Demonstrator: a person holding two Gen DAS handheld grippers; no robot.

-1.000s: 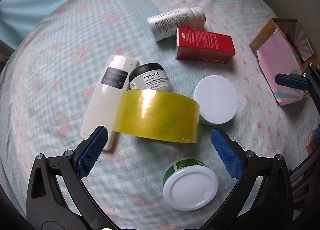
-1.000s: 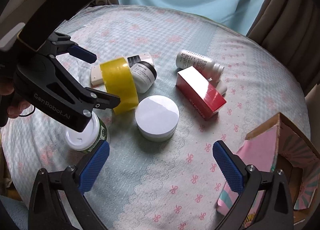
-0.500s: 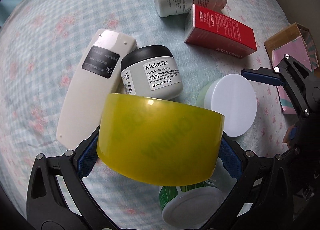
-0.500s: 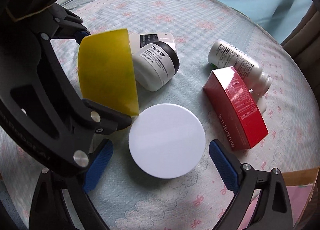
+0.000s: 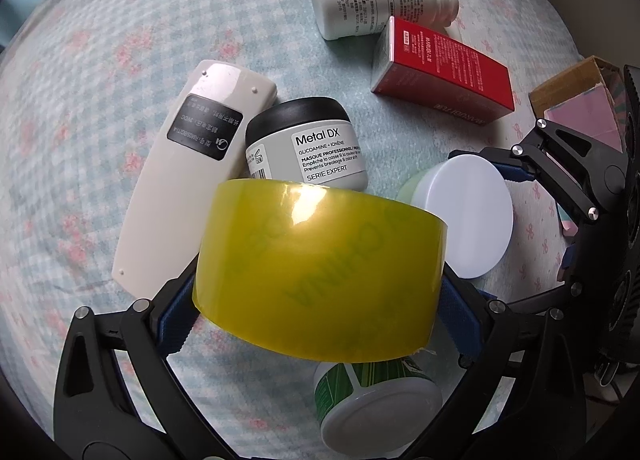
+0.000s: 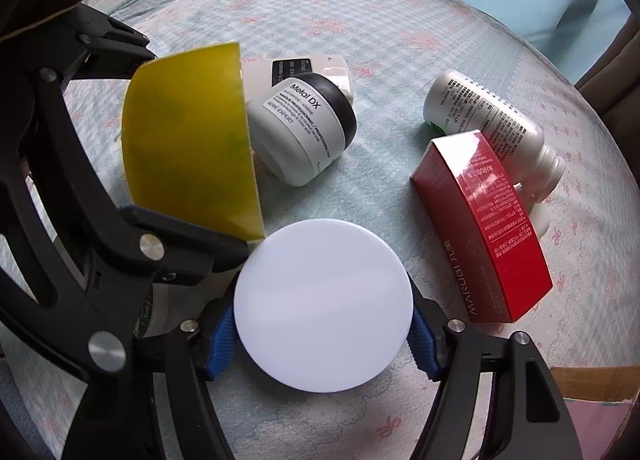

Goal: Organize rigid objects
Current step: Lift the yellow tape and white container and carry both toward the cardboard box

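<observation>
I am gripping the tape (image 5: 320,280) with my left gripper (image 5: 316,308), while my right gripper (image 6: 322,326) is closing around the white jar (image 6: 323,305) beside the tape.

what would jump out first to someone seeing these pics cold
The big yellow tape roll fills the middle of the left wrist view, clamped between the left gripper fingers. In the right wrist view, the right gripper closes around a round white-lidded jar in the foreground. Behind them, a red box stands out against the pale checked tablecloth.
</observation>
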